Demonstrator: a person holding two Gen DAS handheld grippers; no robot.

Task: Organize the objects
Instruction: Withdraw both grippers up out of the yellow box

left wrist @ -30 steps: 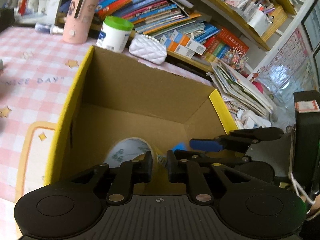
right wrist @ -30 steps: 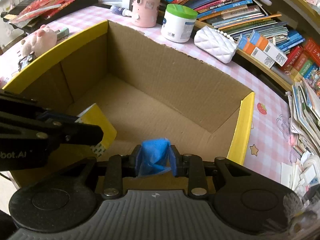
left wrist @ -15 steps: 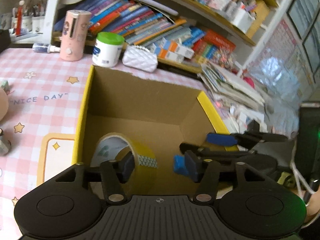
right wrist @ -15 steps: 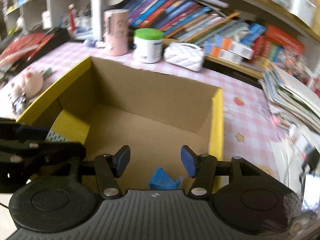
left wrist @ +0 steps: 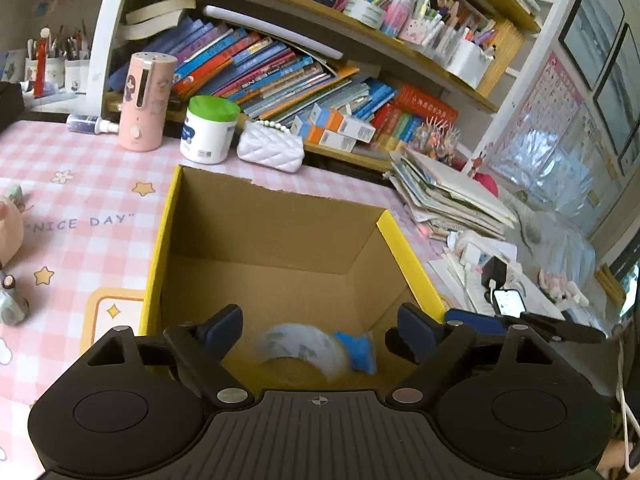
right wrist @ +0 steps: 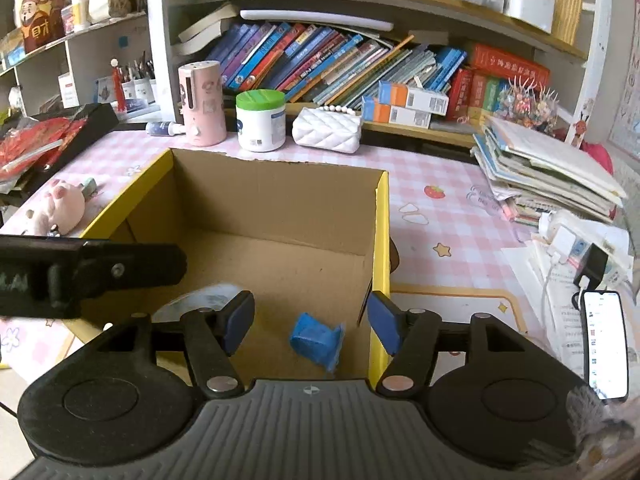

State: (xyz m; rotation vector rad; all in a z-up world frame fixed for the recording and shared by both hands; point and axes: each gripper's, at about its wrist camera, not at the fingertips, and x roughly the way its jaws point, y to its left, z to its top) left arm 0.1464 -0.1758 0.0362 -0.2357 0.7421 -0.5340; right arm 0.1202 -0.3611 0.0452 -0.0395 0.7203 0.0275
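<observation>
Cardboard box with yellow rim (right wrist: pixel 382 216) | left gripper (left wrist: pixel 316 330) and right gripper (right wrist: pixel 310 320): jaws just opened wide, nothing between | roll of tape (left wrist: pixel 300 346) and small blue object (right wrist: pixel 316 340) lie on box floor, below both grippers | pink plush pig (right wrist: pixel 60 204) left of box, nearer left gripper

One cardboard box (right wrist: pixel 276 200) holding one tape roll (left wrist: pixel 300 344) and one blue packet (right wrist: pixel 316 340)

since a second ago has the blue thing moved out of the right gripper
Yes. The blue object was pinched between the right gripper's pads above the cardboard box; the jaws have just been opening, nothing is between them, and it now lies on the box floor by the yellow right wall.
</observation>
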